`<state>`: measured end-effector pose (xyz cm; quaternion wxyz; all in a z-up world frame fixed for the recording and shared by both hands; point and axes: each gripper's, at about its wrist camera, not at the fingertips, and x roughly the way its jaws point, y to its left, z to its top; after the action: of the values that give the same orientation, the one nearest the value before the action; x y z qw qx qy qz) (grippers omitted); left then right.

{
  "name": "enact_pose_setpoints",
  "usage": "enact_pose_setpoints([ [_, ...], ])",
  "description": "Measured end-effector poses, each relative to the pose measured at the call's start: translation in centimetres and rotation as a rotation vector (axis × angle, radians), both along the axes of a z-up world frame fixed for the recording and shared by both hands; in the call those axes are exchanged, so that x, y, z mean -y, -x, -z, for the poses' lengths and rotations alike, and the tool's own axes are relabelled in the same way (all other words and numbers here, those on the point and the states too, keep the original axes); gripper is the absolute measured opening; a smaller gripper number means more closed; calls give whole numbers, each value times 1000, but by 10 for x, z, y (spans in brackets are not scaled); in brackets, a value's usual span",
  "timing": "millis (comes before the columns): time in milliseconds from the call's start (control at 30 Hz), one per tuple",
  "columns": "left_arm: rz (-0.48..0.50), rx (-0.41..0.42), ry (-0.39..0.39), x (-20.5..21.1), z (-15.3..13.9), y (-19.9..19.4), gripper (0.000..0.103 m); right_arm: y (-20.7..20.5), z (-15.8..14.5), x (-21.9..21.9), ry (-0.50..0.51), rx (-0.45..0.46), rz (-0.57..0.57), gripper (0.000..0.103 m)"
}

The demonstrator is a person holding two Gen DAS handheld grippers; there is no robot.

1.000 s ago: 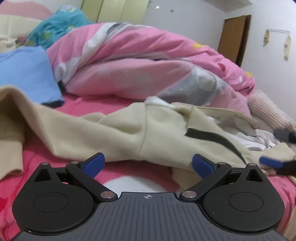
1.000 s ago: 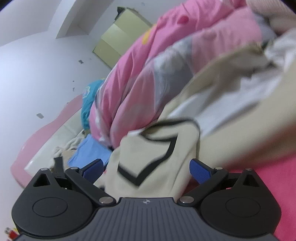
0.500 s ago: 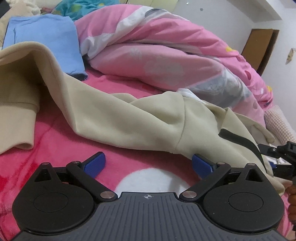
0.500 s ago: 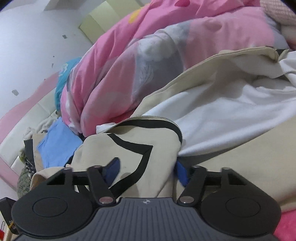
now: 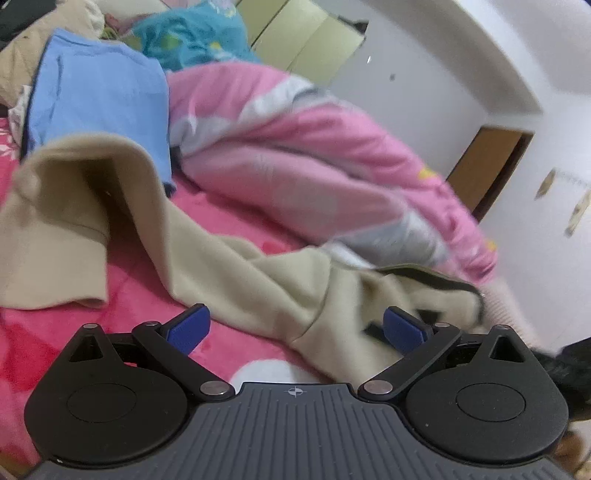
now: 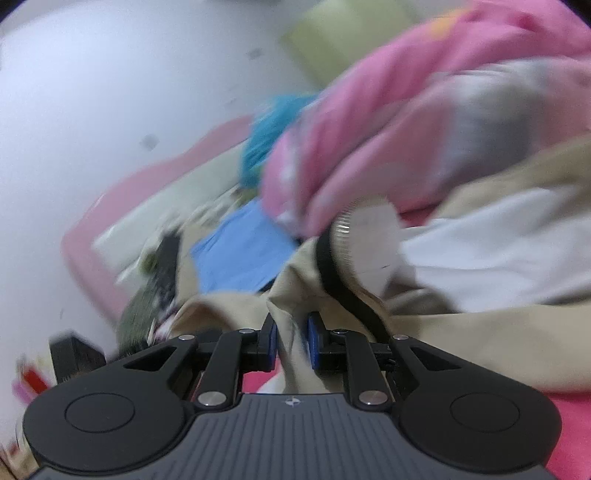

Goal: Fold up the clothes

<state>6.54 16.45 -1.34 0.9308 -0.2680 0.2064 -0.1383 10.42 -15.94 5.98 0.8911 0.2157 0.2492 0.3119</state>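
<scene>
Item: soft, limp beige fleece zip jacket (image 5: 236,266). My right tongs (image 6: 291,338) clenched on its hem; left tongs (image 5: 295,328) released, shoulder seam just ahead.

White walls (image 5: 424,92), a brown door (image 5: 484,170), perhaps pale-green cabinets (image 5: 306,40) behind.

The jacket (image 5: 236,266) ahead of the left gripper (image 5: 295,328) is beige with black trim (image 6: 343,284) and a white lining (image 6: 498,254). The sheet (image 5: 55,332) under it is hot pink with a white patch. Beyond lies a quilt (image 5: 314,155) in pink, grey and white. Far left, a shirt (image 5: 96,92) is plain light blue; behind it a cloth (image 5: 195,33) is teal with pale spots. Both grippers are black with blue pads (image 5: 188,328). The wardrobe (image 5: 306,40) is pale green, the door (image 5: 484,166) brown.
</scene>
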Motion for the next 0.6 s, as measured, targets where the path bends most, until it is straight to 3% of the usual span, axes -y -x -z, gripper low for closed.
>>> enact_pose_setpoints([
  [233,49,44,83,-18,-9,22,102,2,24,-82,95,-5,-261,17],
  [433,40,-28,82,-22,1,14,102,12,34,-115,191,12,-352,22],
  [500,30,-58,81,-23,7,10,102,17,34,-119,210,23,-374,41],
  [600,13,-99,85,-26,16,5,102,28,31,-108,187,36,-382,52],
])
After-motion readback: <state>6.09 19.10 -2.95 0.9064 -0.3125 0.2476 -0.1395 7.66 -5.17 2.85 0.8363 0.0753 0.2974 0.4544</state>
